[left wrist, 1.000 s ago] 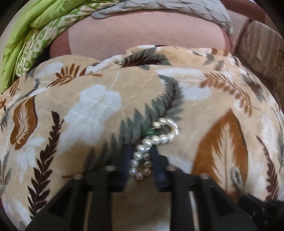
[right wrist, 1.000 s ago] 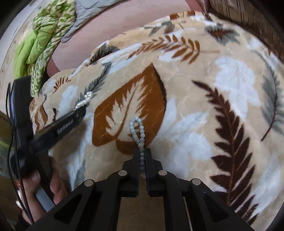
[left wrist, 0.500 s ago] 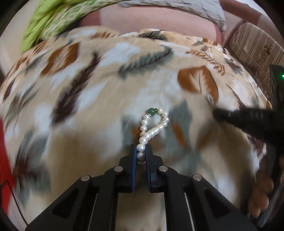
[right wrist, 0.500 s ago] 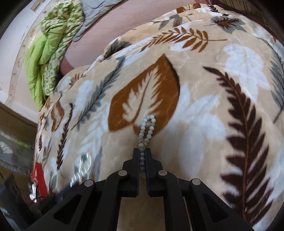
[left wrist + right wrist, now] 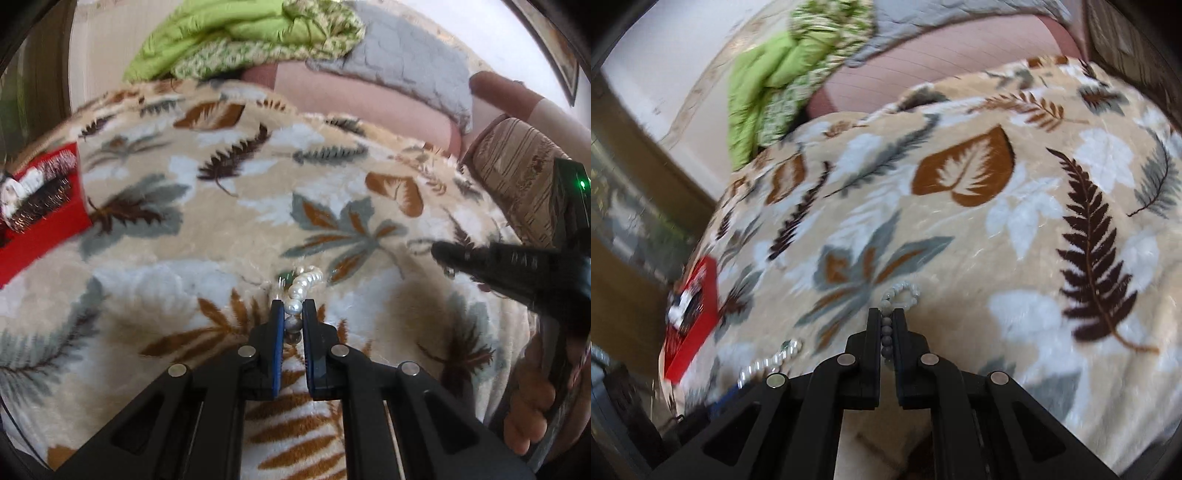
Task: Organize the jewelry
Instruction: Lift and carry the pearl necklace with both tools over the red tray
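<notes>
Two grippers are seen, each clamped on one bead string. The left gripper is closed on a pearl bracelet, whose loop of large white beads, with one green bead beside it, hangs out past the fingertips above the blanket. The right gripper is closed on a second bracelet, a loop of small pale grey-white beads, held the same way over the blanket. In the left wrist view the right gripper is seen at the right edge, with one hand below it and a single green light lit on its body; raised lettering is present on its arm but is too blurred to be read. In the right wrist view the pearl bracelet is seen again at lower left, blurred. One red box is placed at the blanket's left edge; several pieces of jewelry are held in it, too blurred to be counted. One leaf-patterned blanket is spread over a pink sheet; behind it one green quilt and one grey quilt are piled. One striped cushion is seen at the right. No brand can be read anywhere.
</notes>
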